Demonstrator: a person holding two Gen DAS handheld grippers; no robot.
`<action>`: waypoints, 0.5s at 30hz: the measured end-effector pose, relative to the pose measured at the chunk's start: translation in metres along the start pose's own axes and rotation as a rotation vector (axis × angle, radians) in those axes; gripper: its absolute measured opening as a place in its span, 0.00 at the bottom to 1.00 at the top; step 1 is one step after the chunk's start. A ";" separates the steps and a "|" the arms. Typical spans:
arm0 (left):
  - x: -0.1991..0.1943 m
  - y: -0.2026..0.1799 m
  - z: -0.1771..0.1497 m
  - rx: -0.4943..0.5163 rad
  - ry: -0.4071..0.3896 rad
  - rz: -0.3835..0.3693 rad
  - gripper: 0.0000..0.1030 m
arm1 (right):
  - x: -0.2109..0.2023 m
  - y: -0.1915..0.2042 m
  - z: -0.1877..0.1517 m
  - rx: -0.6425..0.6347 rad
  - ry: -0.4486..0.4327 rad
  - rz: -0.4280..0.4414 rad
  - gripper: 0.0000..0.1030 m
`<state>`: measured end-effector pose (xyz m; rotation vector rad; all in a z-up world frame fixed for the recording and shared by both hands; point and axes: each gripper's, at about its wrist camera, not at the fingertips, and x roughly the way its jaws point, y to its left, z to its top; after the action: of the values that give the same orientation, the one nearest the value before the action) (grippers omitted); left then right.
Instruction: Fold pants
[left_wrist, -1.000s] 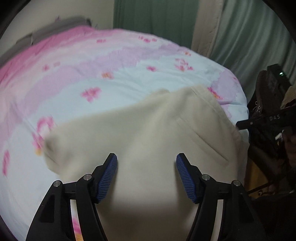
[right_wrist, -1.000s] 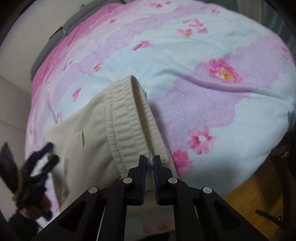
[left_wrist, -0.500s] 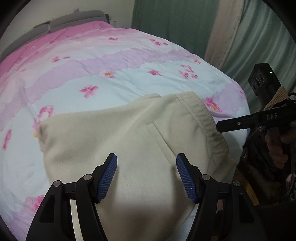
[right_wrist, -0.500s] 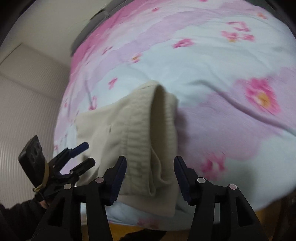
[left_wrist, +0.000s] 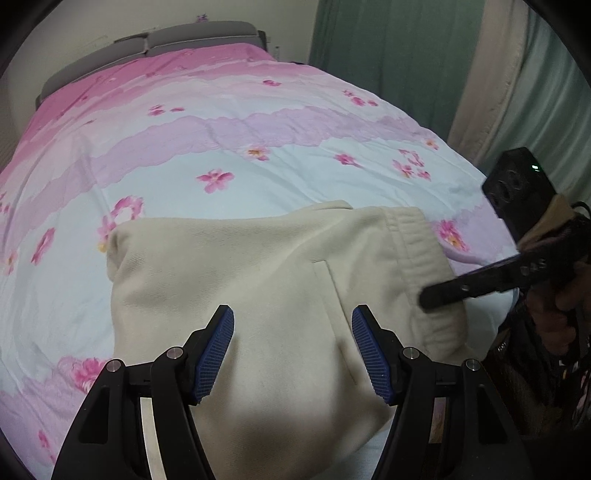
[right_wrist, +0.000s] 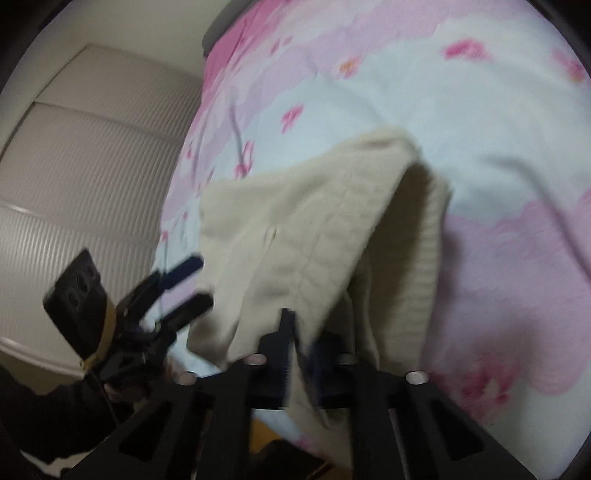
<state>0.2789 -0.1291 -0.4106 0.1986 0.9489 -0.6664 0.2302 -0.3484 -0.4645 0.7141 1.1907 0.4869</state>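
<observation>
Cream pants (left_wrist: 258, 277) lie folded near the front edge of the bed, waistband (left_wrist: 417, 251) to the right. My left gripper (left_wrist: 291, 350) hovers over the middle of them, open, blue pads (left_wrist: 218, 350) apart with nothing pinched. In the right wrist view the waistband (right_wrist: 332, 229) gapes, its upper layer lifted off the lower one. My right gripper (right_wrist: 299, 339) is at the near end of that band, jaws closing tight on the upper layer's edge; the picture is blurred. The right gripper (left_wrist: 436, 299) also shows at the pants' right edge, and the left gripper (right_wrist: 184, 284) at the left.
A pink, lilac and pale blue flowered bedspread (left_wrist: 258, 147) covers the bed, with a grey headboard (left_wrist: 147, 48) at the far end. Green curtains (left_wrist: 388, 55) hang at the back right. A ribbed wardrobe door (right_wrist: 92, 166) stands left of the bed. Wooden floor (right_wrist: 266, 432) shows below the bed edge.
The right gripper opened, shifted along the waistband and rolled, then closed on its upper layer. The left gripper drew back and up a little, staying open over the pants.
</observation>
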 end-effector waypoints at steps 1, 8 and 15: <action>-0.001 0.000 -0.001 -0.006 -0.003 0.001 0.64 | 0.000 0.001 -0.001 -0.006 0.012 0.006 0.06; -0.001 -0.006 -0.009 -0.035 0.002 -0.016 0.64 | -0.037 -0.017 -0.012 0.003 0.022 -0.099 0.04; -0.012 0.010 -0.022 -0.056 0.005 0.037 0.64 | -0.034 -0.008 -0.011 0.022 -0.050 -0.149 0.49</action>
<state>0.2650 -0.1065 -0.4155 0.1679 0.9656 -0.6049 0.2090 -0.3743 -0.4502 0.6472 1.1938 0.3309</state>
